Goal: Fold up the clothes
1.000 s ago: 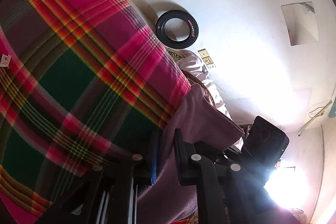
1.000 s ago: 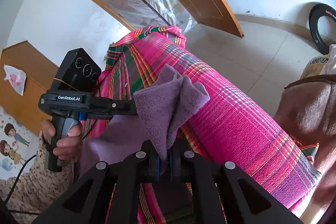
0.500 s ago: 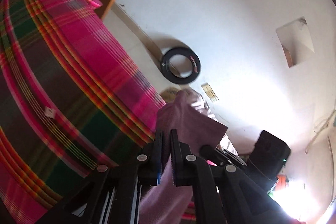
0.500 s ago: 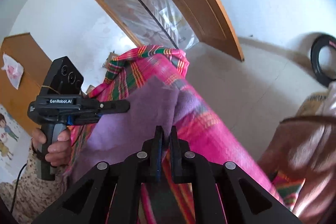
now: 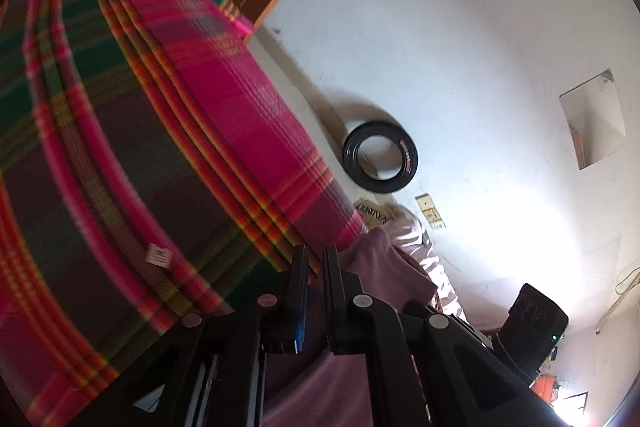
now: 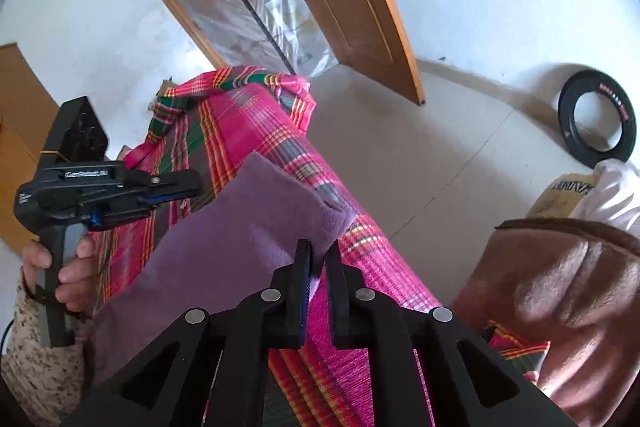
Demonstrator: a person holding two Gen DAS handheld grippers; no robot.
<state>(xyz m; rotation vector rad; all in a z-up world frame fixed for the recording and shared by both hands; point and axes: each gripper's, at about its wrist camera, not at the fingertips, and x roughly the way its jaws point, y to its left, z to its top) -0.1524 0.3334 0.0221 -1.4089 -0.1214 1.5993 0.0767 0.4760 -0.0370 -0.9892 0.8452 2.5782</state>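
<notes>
A purple fleece cloth (image 6: pixel 240 235) hangs stretched between my two grippers above a bed covered by a pink, green and orange plaid blanket (image 6: pixel 280 147). My right gripper (image 6: pixel 318 253) is shut on the cloth's right edge. In the right wrist view my left gripper (image 6: pixel 192 185) sits at the left, held by a hand (image 6: pixel 68 267), with its tips at the cloth's far corner. In the left wrist view my left gripper (image 5: pixel 316 255) is shut, the purple cloth (image 5: pixel 380 267) running through its jaws and off to the right. The plaid blanket (image 5: pixel 160 147) fills that view's left side.
A black tyre (image 6: pixel 565 123) leans on the white wall, seen also as the tyre (image 5: pixel 408 163). An open wooden door (image 6: pixel 360 7) stands behind the bed. A brown fleece blanket (image 6: pixel 560 287) and a white garment (image 6: pixel 612 191) lie at the right.
The purple cloth, bunched and drooping over the right gripper a second ago, is now pulled out flat between the grippers. Both grippers have moved apart and tilted upward.
</notes>
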